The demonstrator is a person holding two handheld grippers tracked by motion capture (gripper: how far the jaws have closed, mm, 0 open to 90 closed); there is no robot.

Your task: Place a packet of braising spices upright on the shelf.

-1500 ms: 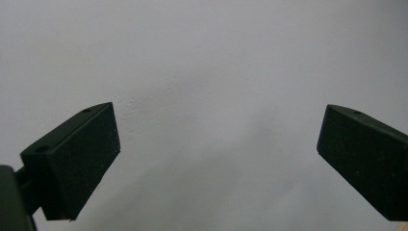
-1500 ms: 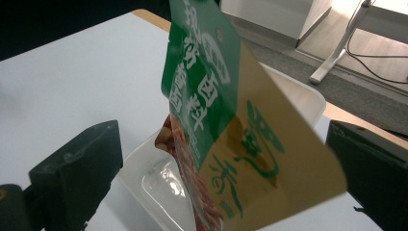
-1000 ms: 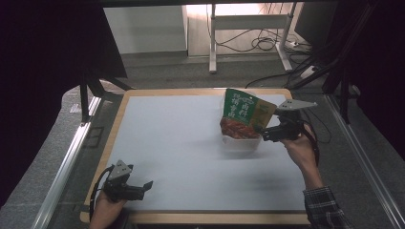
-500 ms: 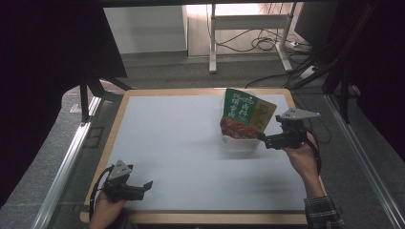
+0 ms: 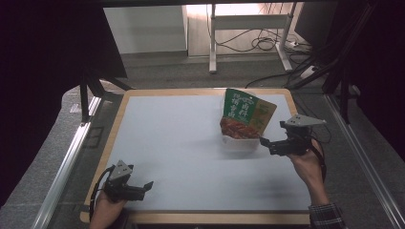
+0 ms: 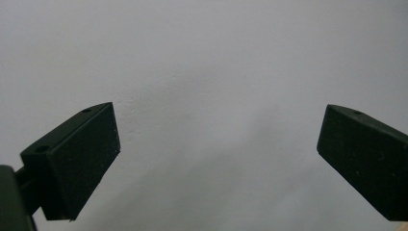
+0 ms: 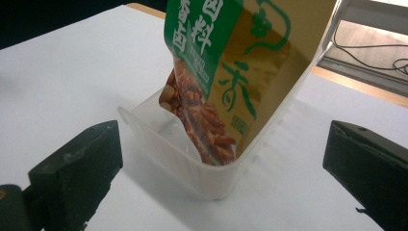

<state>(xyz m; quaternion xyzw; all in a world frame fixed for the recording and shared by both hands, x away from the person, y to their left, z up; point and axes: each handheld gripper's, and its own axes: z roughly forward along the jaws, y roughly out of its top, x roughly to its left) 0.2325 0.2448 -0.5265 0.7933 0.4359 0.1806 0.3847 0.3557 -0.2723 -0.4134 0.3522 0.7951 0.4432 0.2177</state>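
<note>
Snack pouch [image 5: 247, 114] propped upright and tilted in clear plastic tub [image 5: 239, 141], right of centre on white bench [image 5: 181, 143], toward far edge.

Left to right: left tongs [image 5: 149, 184] low at near-left corner, spread wide over bare bench surface, holding nothing; well apart from tub. Right tongs [image 5: 262, 141] just beside tub's right side, also spread, empty, jaws flanking tub's near corner in right gripper view without touching it.

Likely trouble: pouch tall and leaning, tub shallow and light, so a nudge from a jaw could tip both or slide tub across smooth bench. Pinching thin tub wall too hard could flex it and spill pouch out. Gripping slick film of pouch alone risks slipping.

Materials: pouch of glossy printed film, green and gold with picture of reddish-brown twisted snacks, flat and stiffish, creased. Tub translucent, thin-walled, rectangular with rounded corners and flared lip. Bench top matte white, wood-edged. Jaws black, blocky, wedge-shaped, matte.
</note>
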